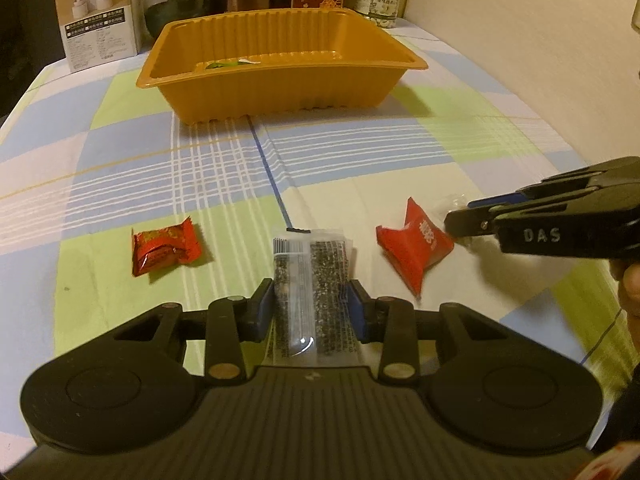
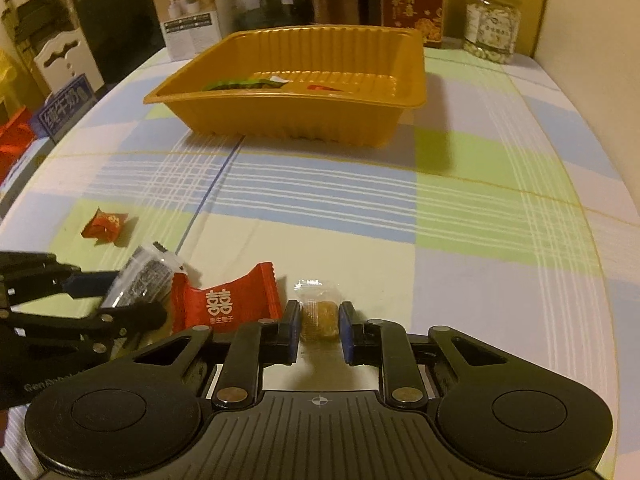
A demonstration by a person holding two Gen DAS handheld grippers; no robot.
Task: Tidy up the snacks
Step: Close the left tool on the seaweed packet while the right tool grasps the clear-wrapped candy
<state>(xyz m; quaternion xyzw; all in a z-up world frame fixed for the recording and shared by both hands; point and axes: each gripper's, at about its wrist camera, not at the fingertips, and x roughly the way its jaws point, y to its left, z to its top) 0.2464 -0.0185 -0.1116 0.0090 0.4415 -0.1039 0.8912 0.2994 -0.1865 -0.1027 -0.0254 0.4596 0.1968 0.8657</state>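
**Gripper hardware, appearance**

Left gripper (image 1: 310,304): matte black body with a ribbed central plate carrying a small pale mark. Round raised discs sit at the near left and near right corners. Two black linkage arms per side, pinned with brass-coloured round fasteners. Fingers (image 1: 262,308) end in blue pads.

Right gripper (image 2: 320,328): same build, with a black ribbed plate, a crosshair mark at its centre, two corner discs, brass-coloured pins and blue pads. Seen side-on from the left wrist view, its black shell carries pale lettering "DAS" and a small silver screw near the fingertip.
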